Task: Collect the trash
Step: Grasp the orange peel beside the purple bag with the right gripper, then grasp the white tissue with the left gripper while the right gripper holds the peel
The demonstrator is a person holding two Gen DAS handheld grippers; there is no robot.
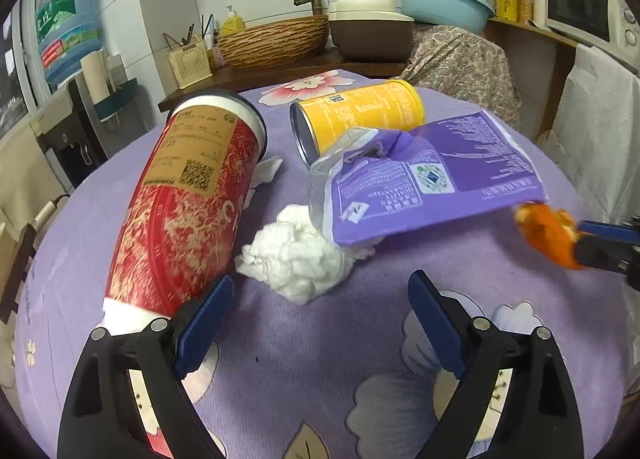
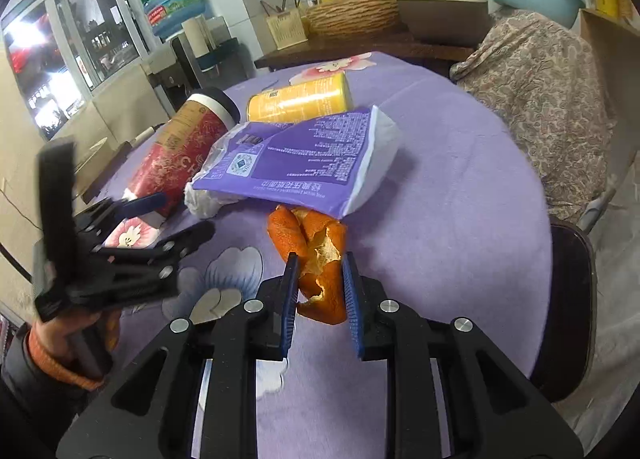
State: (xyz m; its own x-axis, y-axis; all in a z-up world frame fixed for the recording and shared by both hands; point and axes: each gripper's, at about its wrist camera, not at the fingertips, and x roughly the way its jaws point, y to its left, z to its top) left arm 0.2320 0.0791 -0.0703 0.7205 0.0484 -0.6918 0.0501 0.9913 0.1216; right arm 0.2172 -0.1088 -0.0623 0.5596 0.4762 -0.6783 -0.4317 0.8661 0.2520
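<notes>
On purple cloth (image 1: 304, 339), R fingers (image 2: 318, 291) pinching orange peel (image 2: 320, 259), L fingers (image 1: 320, 323) spread, QR-labelled red cup (image 1: 180, 211)

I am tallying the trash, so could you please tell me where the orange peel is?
The orange peel is pinched in the right claw, just in front of the purple bag.

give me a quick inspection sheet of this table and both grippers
surface: round table, purple floral cloth
job's things: red cup and yellow can lying on their sides; purple wrapper partly over crumpled tissue; orange peel
clutter: nothing seen
grippers: left gripper open, near the cup's base; right gripper shut on the peel
cables: nothing seen
surroundings: woven basin, blue tub, water jug, microwave
</notes>
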